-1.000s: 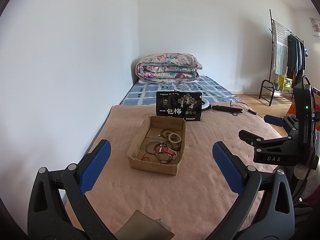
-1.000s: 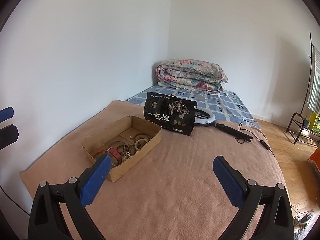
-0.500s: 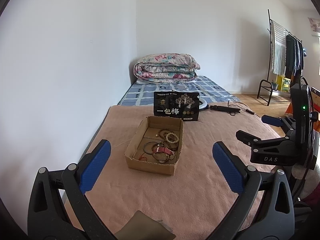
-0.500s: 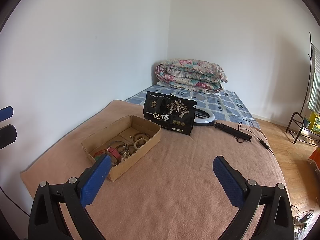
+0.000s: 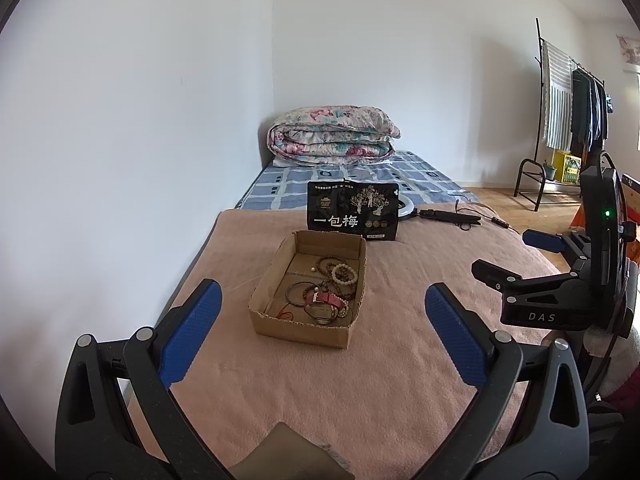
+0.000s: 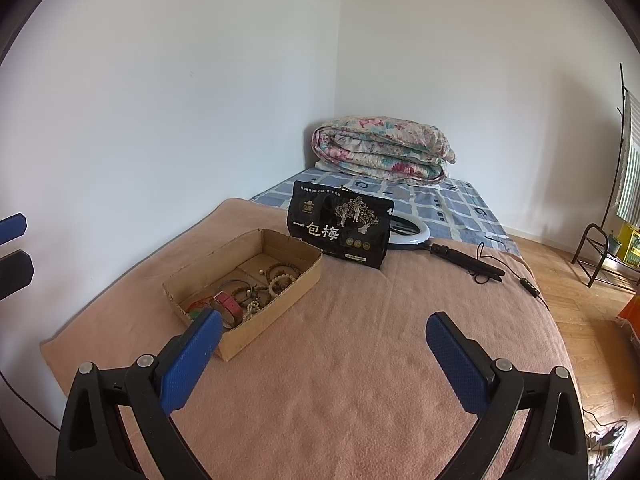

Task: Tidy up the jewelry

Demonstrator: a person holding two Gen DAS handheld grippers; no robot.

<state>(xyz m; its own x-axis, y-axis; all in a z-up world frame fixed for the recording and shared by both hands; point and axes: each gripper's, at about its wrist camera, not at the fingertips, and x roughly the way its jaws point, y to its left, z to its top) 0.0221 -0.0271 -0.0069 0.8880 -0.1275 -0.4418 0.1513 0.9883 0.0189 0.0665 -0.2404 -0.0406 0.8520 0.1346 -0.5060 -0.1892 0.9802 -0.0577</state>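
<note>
Covering most of both views was the bed [image 5: 360,380], with a pink blanket [image 6: 360,360] spread over its near part and a folded floral quilt [image 5: 334,132] at the far end by the wall. On the blanket stood an open cardboard box [image 5: 308,328], and just behind it a black snack bag [image 5: 352,212] stood upright, with a ring light [image 6: 412,236] lying beside the bag.

The jewelry [image 5: 328,288] lay all inside the box — bead bracelets, thin bangles and a red watch strap, heaped and overlapping near one wall. Whether this heap was waiting to be sorted or was already gathered there, the pictures could not settle.

The left claw [image 5: 320,332] was wide open and held nothing; it hovered above the blanket, with the box between its fingers in the view. The right claw [image 6: 320,352] was also spread wide and empty, off to the box's right.

The risk I judged was tangling: closing on one bracelet could drag its neighbours along — or tip the light box.
</note>
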